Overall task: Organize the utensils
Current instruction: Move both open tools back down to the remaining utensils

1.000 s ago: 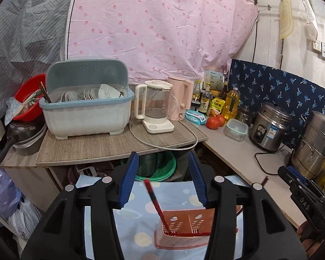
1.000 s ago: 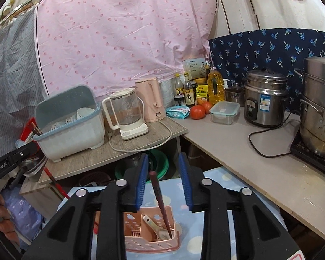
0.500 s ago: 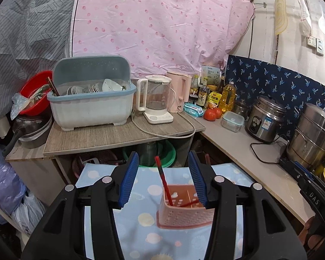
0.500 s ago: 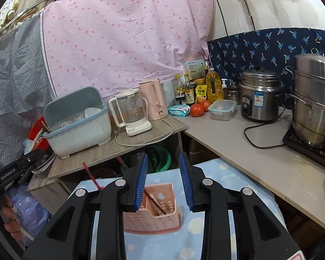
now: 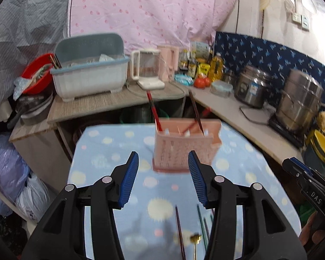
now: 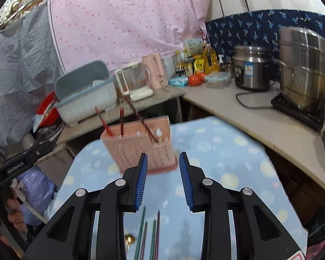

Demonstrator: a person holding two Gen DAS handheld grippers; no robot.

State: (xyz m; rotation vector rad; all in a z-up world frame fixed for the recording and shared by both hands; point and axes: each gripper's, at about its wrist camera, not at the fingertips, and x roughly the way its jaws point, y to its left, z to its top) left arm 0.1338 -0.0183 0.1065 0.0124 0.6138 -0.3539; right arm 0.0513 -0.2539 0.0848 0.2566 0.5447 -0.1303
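A pink utensil holder [image 5: 184, 147] stands on the blue dotted tablecloth [image 5: 110, 156], with red and dark chopsticks [image 5: 153, 112] leaning in it; it also shows in the right wrist view [image 6: 140, 145]. My left gripper [image 5: 163, 177] is open and empty, just short of the holder. My right gripper [image 6: 163, 179] is open and empty, also just short of it. Loose chopsticks [image 6: 147, 234] and a gold-ended utensil [image 5: 195, 240] lie on the cloth between and below the fingers.
Behind the table a wooden shelf carries a dish rack [image 5: 88, 73] and a clear kettle [image 5: 149, 69]. A counter on the right carries a rice cooker [image 5: 251, 86], a steel pot [image 5: 299, 106], bottles and tomatoes. The other gripper shows at each view's edge [image 6: 21, 162].
Both grippers have drawn back and lowered; the holder now lies beyond the fingertips instead of between them. Loose chopsticks have come into view on the cloth. The right jaws have opened wider.
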